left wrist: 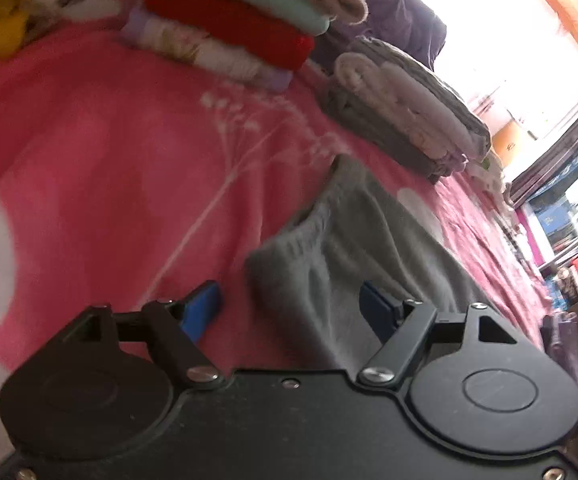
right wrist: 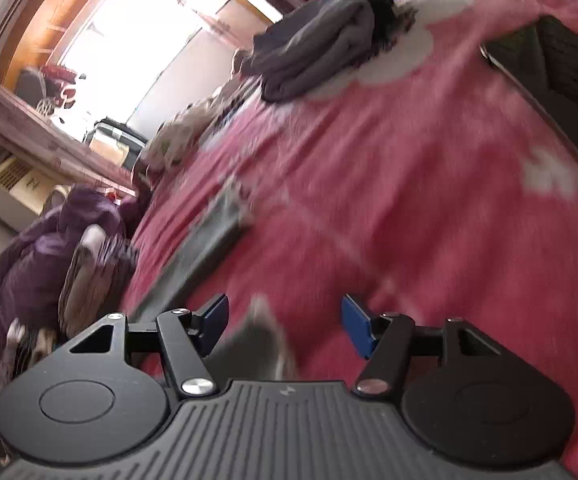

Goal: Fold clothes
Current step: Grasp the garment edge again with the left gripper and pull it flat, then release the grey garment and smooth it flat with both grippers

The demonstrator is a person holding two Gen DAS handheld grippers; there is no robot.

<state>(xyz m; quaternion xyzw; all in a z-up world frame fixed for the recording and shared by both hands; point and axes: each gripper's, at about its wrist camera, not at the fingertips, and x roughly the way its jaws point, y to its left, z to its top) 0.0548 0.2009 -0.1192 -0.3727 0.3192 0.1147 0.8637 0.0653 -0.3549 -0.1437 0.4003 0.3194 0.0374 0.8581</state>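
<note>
Black plastic housing fills the bottom of the left wrist view, and from it the left tool [left wrist: 292,308] spreads its two blue-padded fingers wide, with nothing between them. Its right finger [left wrist: 375,306] lies over a grey garment [left wrist: 353,248]; whether it touches the cloth I cannot tell. That garment is soft, matte knit with a gathered, elastic-looking band at its near-left edge. It lies flat on the pink blanket [left wrist: 109,152], long axis running from the tool's base up and rightward, tapering to a corner ahead. The blanket is fleecy, printed with white blossoms and thin stems. Ahead and left of the tool sits a folded stack [left wrist: 229,28]: pale floral, red, mint and a beige fringed layer. Ahead and right stands a second pile [left wrist: 405,112], grey ribbed cloth wrapped around cream rolls.

Ribbed grey housing is nearest in the right wrist view, which is smeared by motion blur. The right tool [right wrist: 285,320] also stands wide open, gripping nothing. Between its fingers, close to the housing, a blurred piece of grey cloth [right wrist: 255,344] shows; its outline cannot be made out. Ahead and left a grey-green folded strip [right wrist: 205,248] lies on the same pink blanket [right wrist: 409,200], pointing away from the tool. Far ahead rests a dark grey folded bundle [right wrist: 309,44], and far left a heap of purple cloth [right wrist: 41,248].
</note>
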